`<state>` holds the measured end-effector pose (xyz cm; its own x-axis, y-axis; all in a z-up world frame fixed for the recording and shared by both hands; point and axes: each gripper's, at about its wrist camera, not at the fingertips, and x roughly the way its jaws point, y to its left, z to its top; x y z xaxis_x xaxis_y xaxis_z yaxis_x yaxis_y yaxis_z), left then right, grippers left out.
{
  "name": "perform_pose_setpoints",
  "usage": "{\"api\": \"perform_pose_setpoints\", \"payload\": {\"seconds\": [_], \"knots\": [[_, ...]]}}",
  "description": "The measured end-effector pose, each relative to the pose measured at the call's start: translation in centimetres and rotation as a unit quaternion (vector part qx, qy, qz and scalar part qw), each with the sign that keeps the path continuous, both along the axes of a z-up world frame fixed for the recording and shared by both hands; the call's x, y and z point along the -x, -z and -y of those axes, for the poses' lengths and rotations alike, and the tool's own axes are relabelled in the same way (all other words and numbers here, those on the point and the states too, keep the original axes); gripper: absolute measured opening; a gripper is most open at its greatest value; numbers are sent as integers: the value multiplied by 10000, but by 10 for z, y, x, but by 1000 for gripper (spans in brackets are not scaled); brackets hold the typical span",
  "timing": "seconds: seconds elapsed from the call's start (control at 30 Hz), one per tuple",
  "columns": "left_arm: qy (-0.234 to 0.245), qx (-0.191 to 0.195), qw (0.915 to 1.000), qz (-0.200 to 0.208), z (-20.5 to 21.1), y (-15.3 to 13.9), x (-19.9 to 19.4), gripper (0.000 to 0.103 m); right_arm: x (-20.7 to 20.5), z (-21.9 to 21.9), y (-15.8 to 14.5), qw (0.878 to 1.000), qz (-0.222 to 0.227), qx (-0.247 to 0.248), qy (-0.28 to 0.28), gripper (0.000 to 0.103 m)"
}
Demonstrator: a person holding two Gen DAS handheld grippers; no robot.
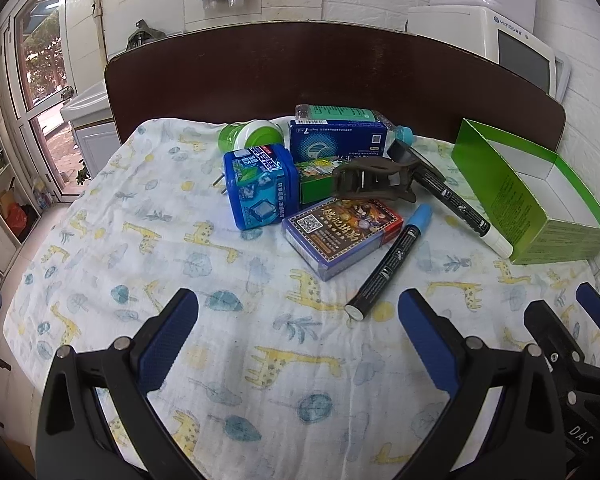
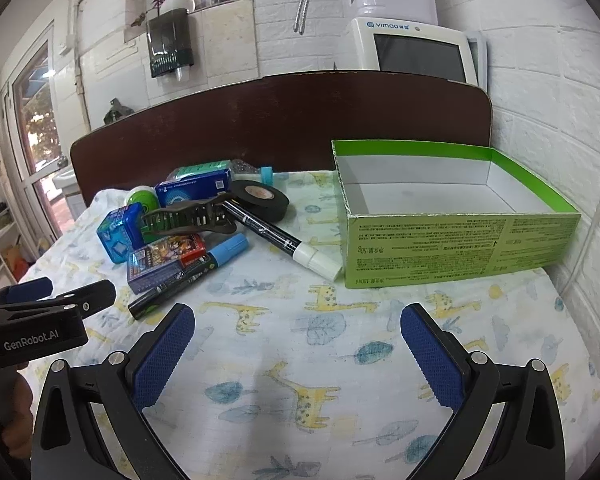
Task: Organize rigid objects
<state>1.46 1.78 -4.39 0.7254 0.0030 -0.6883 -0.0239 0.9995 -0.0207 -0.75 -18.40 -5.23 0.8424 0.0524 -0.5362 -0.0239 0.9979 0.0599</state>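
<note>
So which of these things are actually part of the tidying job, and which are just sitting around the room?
Part of the job: green box, blue-capped marker, white-capped marker, card pack, hair claw, black tape roll, blue tub, blue carton.

Just lying about: white appliance, cup dispenser, giraffe cloth.

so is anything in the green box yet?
No, the green box shows only its bare white floor; the items sit piled on the cloth.
</note>
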Motion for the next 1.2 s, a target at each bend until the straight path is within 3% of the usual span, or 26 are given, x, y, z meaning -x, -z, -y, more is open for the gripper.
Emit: {"api": "perform_pose_setpoints", "payload": {"seconds": [1.2], "knots": [[139, -79, 9998, 136, 3, -2, 3, 100, -1, 2, -10, 9997, 202, -64, 113, 103]]}}
